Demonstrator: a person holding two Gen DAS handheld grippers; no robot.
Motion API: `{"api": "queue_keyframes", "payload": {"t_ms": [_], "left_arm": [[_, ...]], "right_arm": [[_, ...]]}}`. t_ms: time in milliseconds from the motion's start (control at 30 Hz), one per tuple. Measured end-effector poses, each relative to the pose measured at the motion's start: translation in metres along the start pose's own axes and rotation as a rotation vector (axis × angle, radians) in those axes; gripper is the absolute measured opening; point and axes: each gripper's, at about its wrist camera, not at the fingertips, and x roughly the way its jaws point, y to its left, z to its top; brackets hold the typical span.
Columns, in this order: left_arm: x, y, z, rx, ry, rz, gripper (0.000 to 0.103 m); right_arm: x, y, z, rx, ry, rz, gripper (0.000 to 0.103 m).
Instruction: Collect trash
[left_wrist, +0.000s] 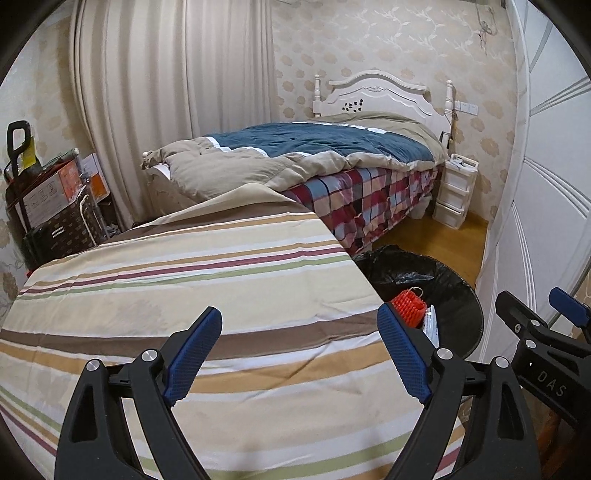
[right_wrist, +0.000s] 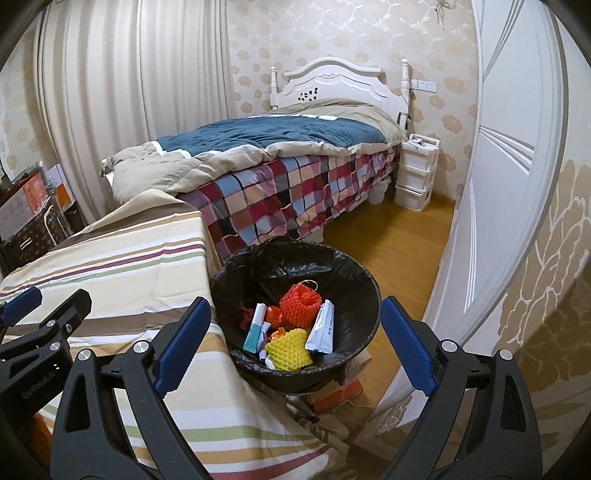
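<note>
Left hand-held gripper (left_wrist: 299, 354) | tilted down, wide apart, empty || right hand-held gripper (right_wrist: 295, 347) | same, over bin (right_wrist: 364, 280)

Striped cloth (right_wrist: 110, 266) at nine o'clock: cream ground, tan, brown, maroon, green bands. Bin liner (right_wrist: 354, 273) glossy black. Inside bin: orange foam net (right_wrist: 301, 304), yellow foam net (right_wrist: 286, 347) at six o'clock of it, white-teal packet (right_wrist: 255, 326), white sachets (right_wrist: 323, 328). Bed sheet (right_wrist: 280, 195) at twelve o'clock: checks of dark red, blue, beige, black. Quilt (right_wrist: 266, 134) teal over khaki. Headboard (right_wrist: 332, 85) white. Wallpaper (right_wrist: 332, 33) beige, floral. Floor (right_wrist: 399, 240) honey wood. Gripper pads (right_wrist: 183, 345) blue, textured.
</note>
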Motion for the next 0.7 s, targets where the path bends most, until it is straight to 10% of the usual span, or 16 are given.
{"api": "queue_keyframes", "payload": {"t_ms": [700], "left_arm": [[-0.005, 0.0063, -0.0004, -0.013, -0.007, 0.005, 0.086]], "right_arm": [[-0.0073, 0.0062, 0.0005, -0.012, -0.012, 0.008, 0.091]]}}
